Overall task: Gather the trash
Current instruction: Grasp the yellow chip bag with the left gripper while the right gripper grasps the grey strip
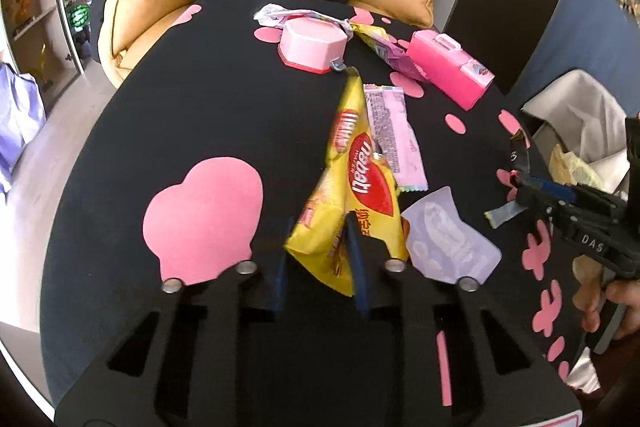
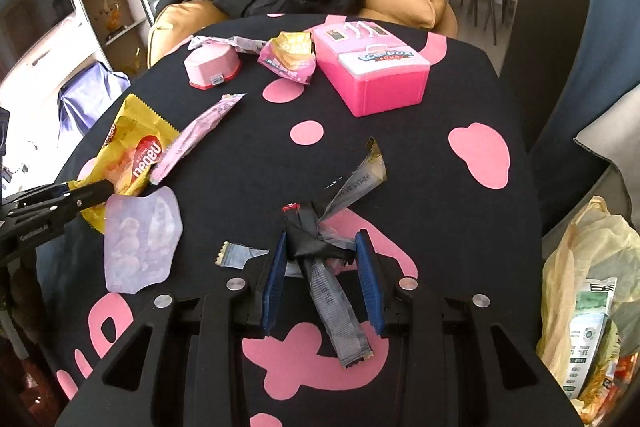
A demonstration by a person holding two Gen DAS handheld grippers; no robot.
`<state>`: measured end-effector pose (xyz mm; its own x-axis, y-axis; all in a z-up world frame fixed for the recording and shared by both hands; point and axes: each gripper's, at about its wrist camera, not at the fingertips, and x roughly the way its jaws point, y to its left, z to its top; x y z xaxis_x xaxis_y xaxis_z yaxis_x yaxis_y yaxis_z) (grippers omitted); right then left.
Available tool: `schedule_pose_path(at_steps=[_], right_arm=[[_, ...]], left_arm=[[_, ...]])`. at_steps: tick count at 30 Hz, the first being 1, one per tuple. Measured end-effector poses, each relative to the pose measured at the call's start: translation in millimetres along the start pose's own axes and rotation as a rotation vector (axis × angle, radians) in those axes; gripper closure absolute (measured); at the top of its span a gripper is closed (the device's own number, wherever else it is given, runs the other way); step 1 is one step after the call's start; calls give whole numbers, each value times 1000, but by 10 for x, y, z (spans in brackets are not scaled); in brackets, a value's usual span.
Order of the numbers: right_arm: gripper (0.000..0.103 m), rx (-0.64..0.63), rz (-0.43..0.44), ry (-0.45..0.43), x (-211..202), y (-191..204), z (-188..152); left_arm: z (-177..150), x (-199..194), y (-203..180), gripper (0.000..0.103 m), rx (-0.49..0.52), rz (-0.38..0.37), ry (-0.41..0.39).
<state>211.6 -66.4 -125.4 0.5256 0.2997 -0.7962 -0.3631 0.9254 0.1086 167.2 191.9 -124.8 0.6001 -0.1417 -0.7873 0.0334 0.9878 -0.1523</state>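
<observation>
Left gripper [image 1: 318, 259] fingers pinch yellow wafer wrapper [image 1: 356, 183] at lower centre; right gripper [image 2: 322, 269] fingers bracket, w/ gaps, crumpled grey wrapper [image 2: 320, 247]. Both light, crinkly; grab bunched middles.

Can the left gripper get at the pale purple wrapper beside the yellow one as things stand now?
Probably not at once: the left gripper already has the yellow wrapper between its fingers. The pale purple wrapper lies flat just to its right, uncovered, so the way is free once the yellow one is dropped.
</observation>
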Motion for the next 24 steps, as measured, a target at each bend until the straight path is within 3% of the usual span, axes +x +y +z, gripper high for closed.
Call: schedule_pose_path(at_steps=[4,14,24], right_arm=[[69,-16,0,-19,-81,6,8],[69,-34,1,-114,-451,-113,82],[69,-51,-32,-241,-928,-272,143]], left_arm=[[23,-93,-61,86,23,-3,-32],[230,-395,-217,86,16,-52,-102],[340,-663,-333,87,-29,-195,-201]])
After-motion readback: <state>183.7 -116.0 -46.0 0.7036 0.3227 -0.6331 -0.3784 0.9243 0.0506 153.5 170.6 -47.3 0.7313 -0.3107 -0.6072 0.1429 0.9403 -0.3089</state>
